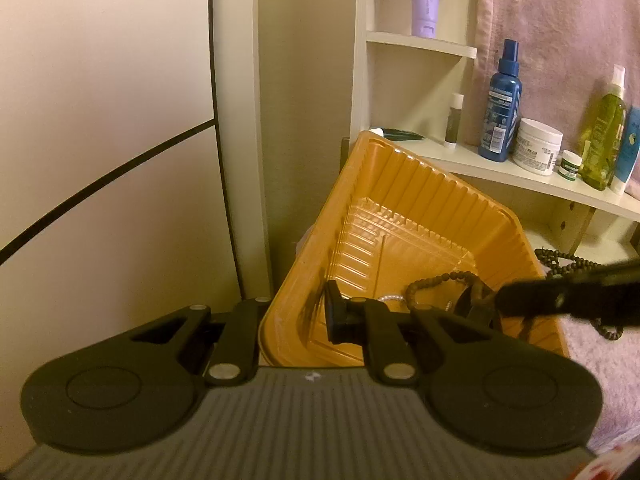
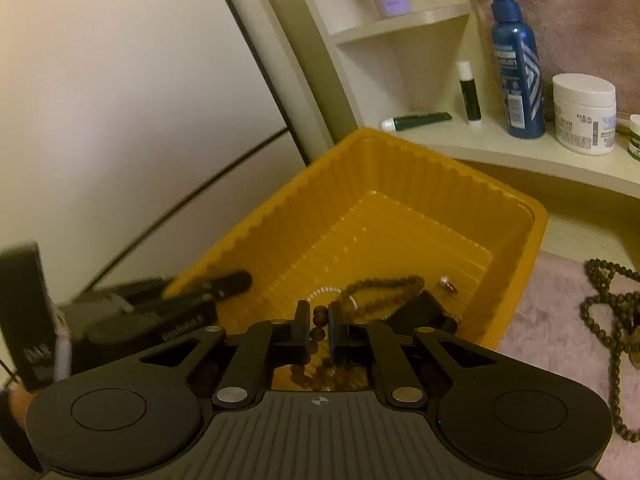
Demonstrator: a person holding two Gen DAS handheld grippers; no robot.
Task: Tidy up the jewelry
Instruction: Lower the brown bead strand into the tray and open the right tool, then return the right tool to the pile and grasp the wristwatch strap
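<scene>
My left gripper point(image 1: 306, 316) is shut on the near wall of the yellow ribbed tray point(image 1: 400, 200), one finger inside and the other hidden outside. It shows at the tray's left rim in the right wrist view as the left gripper point(image 2: 218, 290). My right gripper point(image 2: 319, 330) is shut on a brown bead bracelet point(image 2: 319, 318) low over the tray point(image 2: 400, 168); more beads hang below the fingers. It enters blurred from the right as the right gripper point(image 1: 500, 300). On the tray floor lie a dark bead bracelet point(image 2: 384, 284), a white pearl bracelet point(image 2: 328, 292) and a small piece point(image 2: 448, 284).
A long dark bead necklace point(image 2: 608, 320) lies on the pink cloth point(image 2: 552, 320) right of the tray. Behind it, a pale shelf point(image 2: 520, 152) carries a blue spray bottle point(image 2: 520, 72), a white jar point(image 2: 584, 112) and small tubes. A white cabinet door point(image 1: 100, 120) stands at left.
</scene>
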